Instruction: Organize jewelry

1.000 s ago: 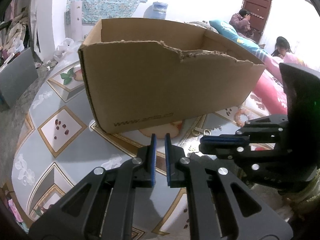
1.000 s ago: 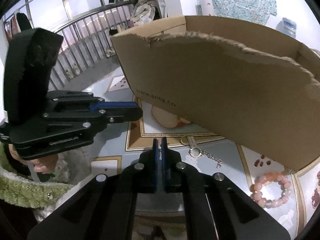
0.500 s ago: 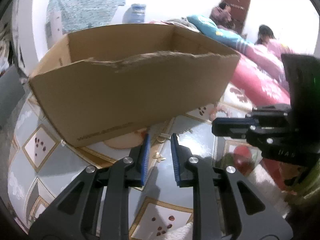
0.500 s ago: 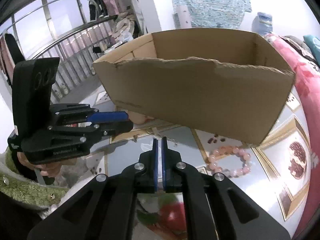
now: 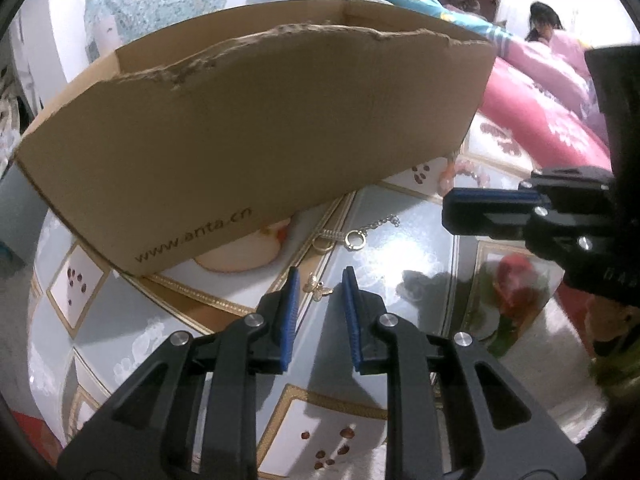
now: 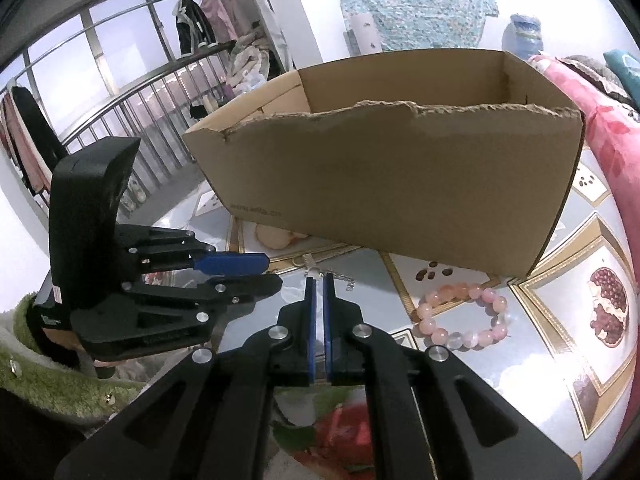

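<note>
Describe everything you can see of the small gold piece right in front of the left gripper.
The gold charm is a tiny, shiny, metal-looking piece shaped roughly like a butterfly or bee with spread wings. It lies flat and loose on the glossy patterned tabletop, just ahead of the left gripper, in line with the gap of its open jaws. Nothing grips it. The chain lies apart, nearer the cardboard box.

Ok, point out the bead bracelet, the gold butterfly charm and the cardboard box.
Bead bracelet [image 6: 464,316]: right wrist view, on a lower bead.
Butterfly charm [image 5: 318,287]: left wrist view, on its wings.
Cardboard box [image 6: 400,184]: right wrist view, front wall.
</note>
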A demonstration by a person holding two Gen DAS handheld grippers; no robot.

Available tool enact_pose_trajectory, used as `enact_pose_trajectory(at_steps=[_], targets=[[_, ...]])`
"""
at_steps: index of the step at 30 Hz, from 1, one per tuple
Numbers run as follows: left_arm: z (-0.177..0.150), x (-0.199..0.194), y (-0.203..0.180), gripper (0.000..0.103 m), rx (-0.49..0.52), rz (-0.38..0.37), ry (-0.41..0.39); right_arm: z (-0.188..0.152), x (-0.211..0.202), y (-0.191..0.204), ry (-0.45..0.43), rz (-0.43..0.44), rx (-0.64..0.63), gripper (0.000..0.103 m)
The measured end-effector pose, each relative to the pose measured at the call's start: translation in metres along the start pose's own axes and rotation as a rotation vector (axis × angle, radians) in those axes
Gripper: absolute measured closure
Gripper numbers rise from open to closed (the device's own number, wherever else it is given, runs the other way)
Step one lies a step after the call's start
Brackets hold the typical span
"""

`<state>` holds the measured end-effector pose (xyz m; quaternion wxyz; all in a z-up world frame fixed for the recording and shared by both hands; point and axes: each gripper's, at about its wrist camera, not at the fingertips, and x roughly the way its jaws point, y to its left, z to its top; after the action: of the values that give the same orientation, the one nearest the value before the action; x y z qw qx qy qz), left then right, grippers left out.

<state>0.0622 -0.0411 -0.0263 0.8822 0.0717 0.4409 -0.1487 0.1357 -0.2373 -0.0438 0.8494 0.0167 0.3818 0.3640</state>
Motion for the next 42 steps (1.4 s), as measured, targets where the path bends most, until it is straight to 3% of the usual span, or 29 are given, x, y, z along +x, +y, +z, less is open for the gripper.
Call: enact_pose_trajectory(at_steps=[4, 6, 16, 22, 30, 37, 38, 40, 42], targets=[[0.002, 0.001, -0.002, 0.085, 0.028, -0.001, 0.005, -0.002, 0.002, -0.001, 0.001, 0.002, 0.008, 0.1], [0.002, 0.0, 0.001, 0.091, 0.033, -0.004, 0.005, -0.002, 0.002, -0.002, 0.0, 0.005, 0.012, 0.1], [0.0, 0.001, 0.002, 0.091, 0.026, -0.018, -0.012, -0.001, 0.005, 0.002, -0.006, -0.001, 0.005, 0.1], [0.001, -0.006, 0.008, 0.091, 0.003, -0.034, -0.04, 0.005, 0.011, 0.005, -0.006, -0.047, -0.045, 0.1], [0.002, -0.017, 0.019, 0.091, -0.052, -0.081, -0.084, 0.016, 0.04, 0.008, 0.07, -0.092, -0.16, 0.092], [0.0, -0.02, 0.026, 0.091, -0.067, -0.095, -0.1, 0.019, 0.057, 0.007, 0.137, -0.078, -0.23, 0.088], [-0.001, -0.02, 0.028, 0.091, -0.071, -0.098, -0.101, 0.02, 0.057, 0.008, 0.145, -0.076, -0.237, 0.088], [-0.002, -0.022, 0.03, 0.091, -0.075, -0.1, -0.105, 0.02, 0.056, 0.01, 0.16, -0.062, -0.246, 0.1], [-0.004, -0.023, 0.032, 0.091, -0.08, -0.102, -0.111, 0.02, 0.056, 0.01, 0.161, -0.053, -0.234, 0.1]])
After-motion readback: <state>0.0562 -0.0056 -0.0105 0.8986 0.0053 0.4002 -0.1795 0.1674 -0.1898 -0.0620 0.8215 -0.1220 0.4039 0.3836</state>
